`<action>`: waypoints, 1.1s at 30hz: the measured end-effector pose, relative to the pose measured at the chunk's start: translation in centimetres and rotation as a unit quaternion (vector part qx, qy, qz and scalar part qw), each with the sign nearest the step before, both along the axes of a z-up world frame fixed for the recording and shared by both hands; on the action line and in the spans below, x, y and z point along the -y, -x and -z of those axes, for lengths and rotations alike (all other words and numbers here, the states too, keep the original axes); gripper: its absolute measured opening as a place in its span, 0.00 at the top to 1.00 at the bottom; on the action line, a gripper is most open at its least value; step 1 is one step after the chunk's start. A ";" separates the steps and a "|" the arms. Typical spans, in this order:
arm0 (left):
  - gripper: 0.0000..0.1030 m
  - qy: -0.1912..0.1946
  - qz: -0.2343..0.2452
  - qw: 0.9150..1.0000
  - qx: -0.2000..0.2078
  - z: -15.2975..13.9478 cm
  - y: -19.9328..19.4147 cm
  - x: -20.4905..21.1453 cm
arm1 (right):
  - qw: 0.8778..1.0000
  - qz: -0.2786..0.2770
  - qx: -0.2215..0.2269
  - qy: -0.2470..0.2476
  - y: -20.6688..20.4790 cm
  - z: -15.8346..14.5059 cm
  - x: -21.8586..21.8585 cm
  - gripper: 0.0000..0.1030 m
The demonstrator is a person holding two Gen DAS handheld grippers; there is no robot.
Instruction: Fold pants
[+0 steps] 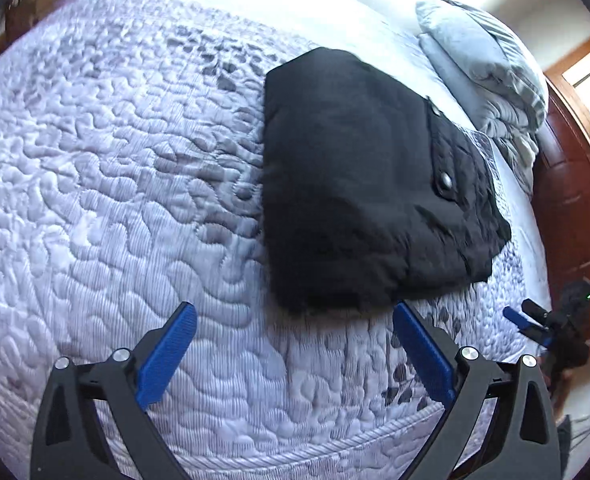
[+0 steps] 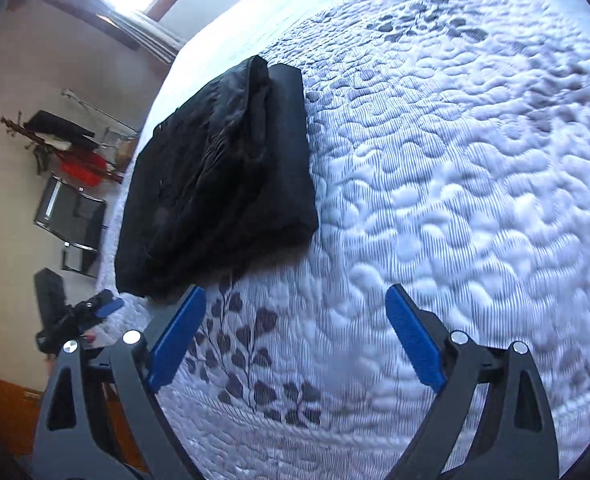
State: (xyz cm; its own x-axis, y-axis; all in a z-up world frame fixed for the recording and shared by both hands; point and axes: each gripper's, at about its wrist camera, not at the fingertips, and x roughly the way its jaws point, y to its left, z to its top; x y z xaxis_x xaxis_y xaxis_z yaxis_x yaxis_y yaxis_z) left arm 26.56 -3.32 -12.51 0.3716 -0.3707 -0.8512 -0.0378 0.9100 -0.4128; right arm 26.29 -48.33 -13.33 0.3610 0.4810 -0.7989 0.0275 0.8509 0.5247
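Pants: the black pants [image 1: 359, 184] lie folded in a thick, neat pile on the quilted mattress [image 1: 115, 200], near its edge.
Left gripper [image 1: 295, 352]: fingers spread wide, holding nothing.
Right gripper [image 2: 295, 336]: fingers spread wide, holding nothing.
Left to do: it looks like nothing.

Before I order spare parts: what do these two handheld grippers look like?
Both match: the left gripper and right gripper have black angular fingers with triangular cutouts, silver round pivot bolts, and blue ribbed pads. No cables, markings or sleeves are visible.
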 end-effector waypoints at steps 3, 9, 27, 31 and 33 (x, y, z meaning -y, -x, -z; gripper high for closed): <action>0.04 -0.038 -0.002 0.999 0.017 -0.9 2.2 1.4 | 0.997 0.013 0.010 0.076 2.4 -1.2 -2.4 0.09; 0.04 -0.076 0.004 0.997 0.013 -1.7 5.8 4.0 | 0.984 0.011 0.009 0.176 6.2 -1.9 -7.3 0.07; 0.04 -0.161 -0.004 0.983 0.085 -9.2 13.2 5.0 | 0.960 0.018 0.081 0.266 13.6 -10.4 -13.2 0.03; 0.04 -0.185 -0.012 0.976 0.111 -11.6 14.0 5.4 | 0.959 0.020 0.109 0.262 15.1 -13.3 -13.7 0.03; 0.04 -0.189 -0.015 0.974 0.123 -12.7 14.5 5.5 | 0.957 0.021 0.122 0.263 15.9 -14.8 -13.8 0.03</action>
